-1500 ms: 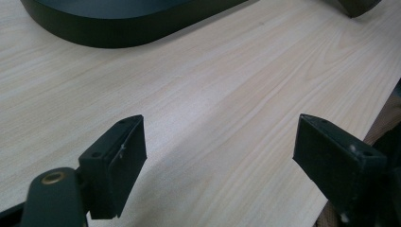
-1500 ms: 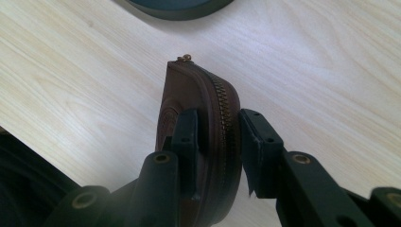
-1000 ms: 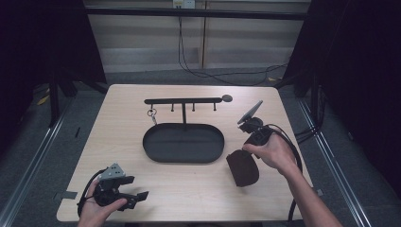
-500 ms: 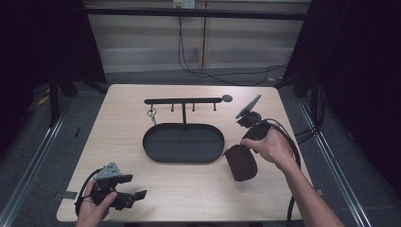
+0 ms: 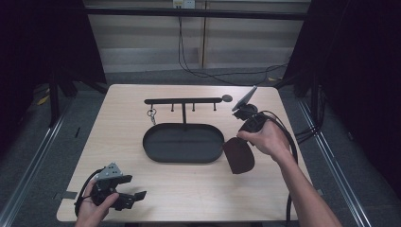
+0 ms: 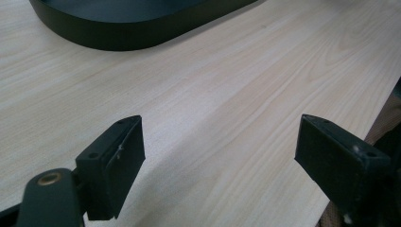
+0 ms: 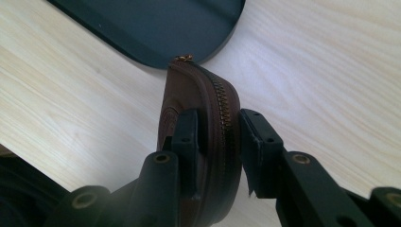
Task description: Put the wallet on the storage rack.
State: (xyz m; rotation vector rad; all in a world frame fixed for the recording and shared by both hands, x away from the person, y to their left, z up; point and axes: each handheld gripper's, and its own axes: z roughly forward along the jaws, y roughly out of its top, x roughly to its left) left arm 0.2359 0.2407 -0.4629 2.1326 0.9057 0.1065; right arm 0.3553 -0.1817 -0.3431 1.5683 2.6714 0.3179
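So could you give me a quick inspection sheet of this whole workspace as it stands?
Surface: light wooden table, bare around the items.
Job's things: brown zipped pouch, lifted edge-on beside the black oval tray.
Clutter: black hook rack behind the tray, with a key ring hanging from it.
Grippers: right tongs shut on the pouch; left tongs open, low over the table's near left corner.
Cables: black cable trailing from the right tongs; more on the floor behind.
Surroundings: dark, grey floor.

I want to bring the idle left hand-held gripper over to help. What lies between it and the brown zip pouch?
In the high view, bare wooden table separates the left hand-held gripper from the brown zip pouch; the black oval tray sits just beyond that line.
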